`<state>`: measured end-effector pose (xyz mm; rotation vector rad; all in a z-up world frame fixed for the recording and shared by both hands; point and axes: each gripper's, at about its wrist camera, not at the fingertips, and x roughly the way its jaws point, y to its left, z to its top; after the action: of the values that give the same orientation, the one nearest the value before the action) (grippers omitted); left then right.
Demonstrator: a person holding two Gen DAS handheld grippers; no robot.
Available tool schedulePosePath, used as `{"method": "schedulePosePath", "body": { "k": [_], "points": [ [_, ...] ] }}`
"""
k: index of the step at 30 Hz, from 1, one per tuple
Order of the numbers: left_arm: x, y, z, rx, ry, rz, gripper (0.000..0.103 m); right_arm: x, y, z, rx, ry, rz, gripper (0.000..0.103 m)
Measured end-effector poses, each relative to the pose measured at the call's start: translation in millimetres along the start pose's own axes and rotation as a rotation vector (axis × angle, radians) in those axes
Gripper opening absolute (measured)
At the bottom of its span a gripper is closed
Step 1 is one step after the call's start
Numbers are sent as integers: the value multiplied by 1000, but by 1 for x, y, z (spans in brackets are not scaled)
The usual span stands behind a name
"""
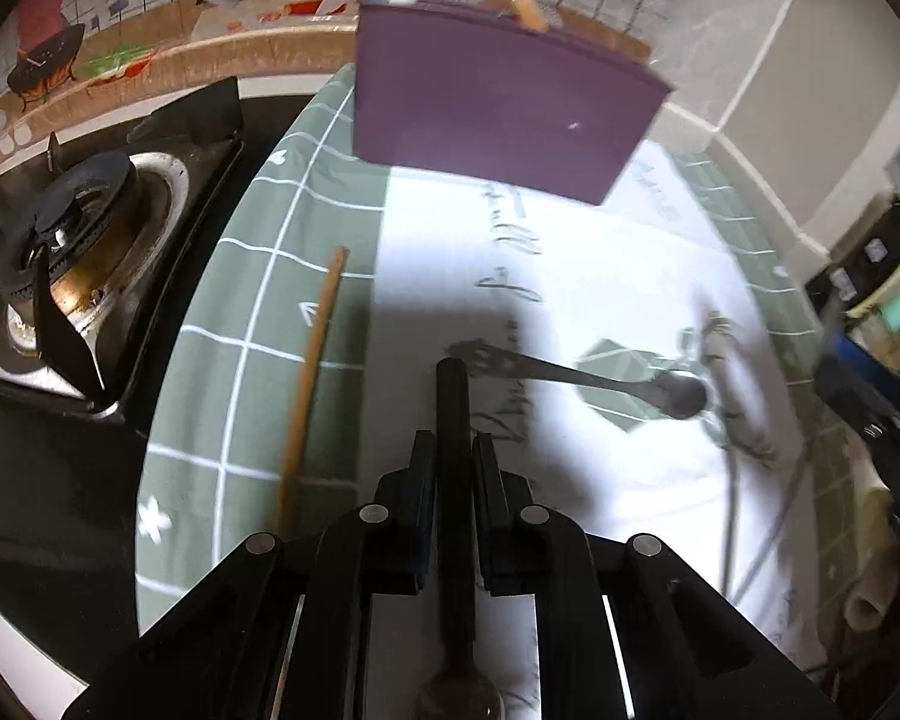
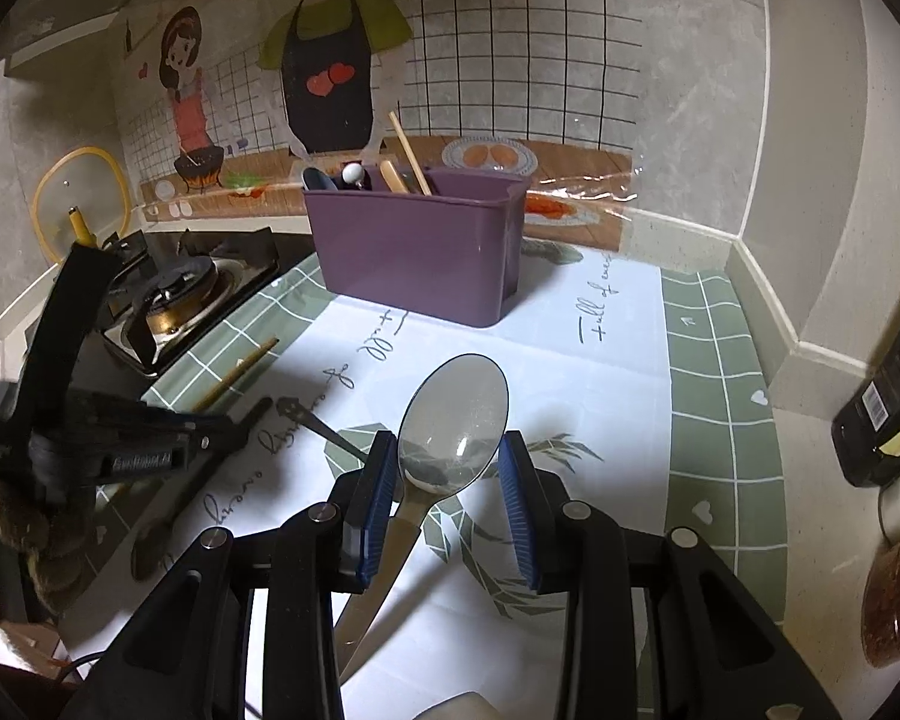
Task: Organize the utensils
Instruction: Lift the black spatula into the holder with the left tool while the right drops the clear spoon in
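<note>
My left gripper (image 1: 453, 450) is shut on the black handle of a spoon (image 1: 452, 408), whose bowl hangs below. It also shows at the left of the right wrist view (image 2: 222, 423). My right gripper (image 2: 450, 456) holds a large metal spoon (image 2: 456, 414) by the bowl, bowl pointing forward. A purple utensil caddy (image 1: 498, 102) (image 2: 414, 246) stands at the back of the mat with several utensils in it. A small dark metal spoon (image 1: 606, 381) (image 2: 318, 426) and a wooden chopstick (image 1: 312, 372) (image 2: 234, 375) lie on the mat.
A gas stove (image 1: 72, 252) (image 2: 174, 294) sits to the left of the green and white mat (image 2: 714, 372). A dark bottle (image 2: 888, 408) and a jar (image 2: 897, 600) stand at the right. A glass lid (image 2: 78, 204) leans on the back wall.
</note>
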<state>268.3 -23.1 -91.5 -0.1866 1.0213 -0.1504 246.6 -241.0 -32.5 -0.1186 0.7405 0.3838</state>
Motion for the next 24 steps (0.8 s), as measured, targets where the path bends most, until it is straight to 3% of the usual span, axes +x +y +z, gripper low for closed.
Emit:
{"method": "schedulePosePath", "body": {
  "k": [6,11,18,22,24],
  "points": [
    [-44,-6,3,-37,-118,-95,12,0,-3,2,7,0,12,32],
    [-67,-9,16,-24,-222,-88,12,0,-3,8,13,-10,21,32],
    [-77,-4,36,-17,-268,-110,12,4,-3,22,20,-23,24,31],
    [-107,-5,67,-1,-355,-153,12,-7,-7,51,23,-83,28,31],
    [-129,-8,92,12,-416,-183,12,-24,-11,81,16,-159,20,31]
  ]
}}
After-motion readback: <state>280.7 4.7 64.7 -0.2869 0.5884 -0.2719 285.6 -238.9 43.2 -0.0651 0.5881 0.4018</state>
